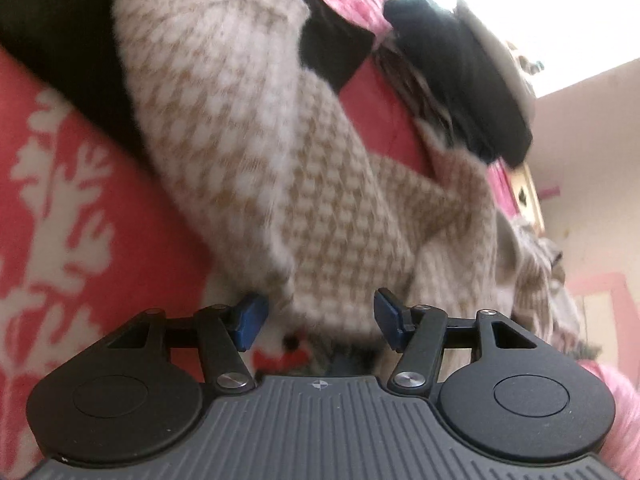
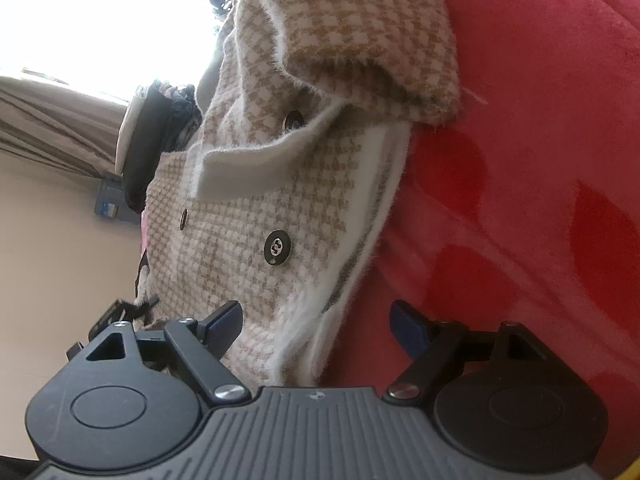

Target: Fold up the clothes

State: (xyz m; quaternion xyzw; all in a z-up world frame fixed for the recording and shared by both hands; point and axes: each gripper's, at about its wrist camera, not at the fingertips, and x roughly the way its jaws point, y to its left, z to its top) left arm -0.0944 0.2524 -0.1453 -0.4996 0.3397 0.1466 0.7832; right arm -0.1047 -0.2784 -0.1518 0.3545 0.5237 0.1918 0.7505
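A beige-and-white houndstooth knit jacket (image 1: pixel 248 128) lies spread on a red blanket (image 1: pixel 60 208) with a white leaf pattern. My left gripper (image 1: pixel 320 320) hovers low over the jacket's near edge. Its blue pads (image 1: pixel 252 322) stand apart, with fabric lying between them but not visibly pinched. In the right wrist view the jacket (image 2: pixel 256 208) shows dark metal buttons (image 2: pixel 276 248), a folded lapel and a white-trimmed front edge. My right gripper (image 2: pixel 318 324) is wide open at that edge, one finger over the knit and the other over the red blanket (image 2: pixel 520 160).
A black garment (image 1: pixel 60 40) lies under the jacket at the upper left. A pile of dark clothes (image 1: pixel 460 72) sits at the blanket's far side, also seen as dark clothes (image 2: pixel 160 140). Beyond are a bright window, a pale wall and a blue box (image 2: pixel 108 204).
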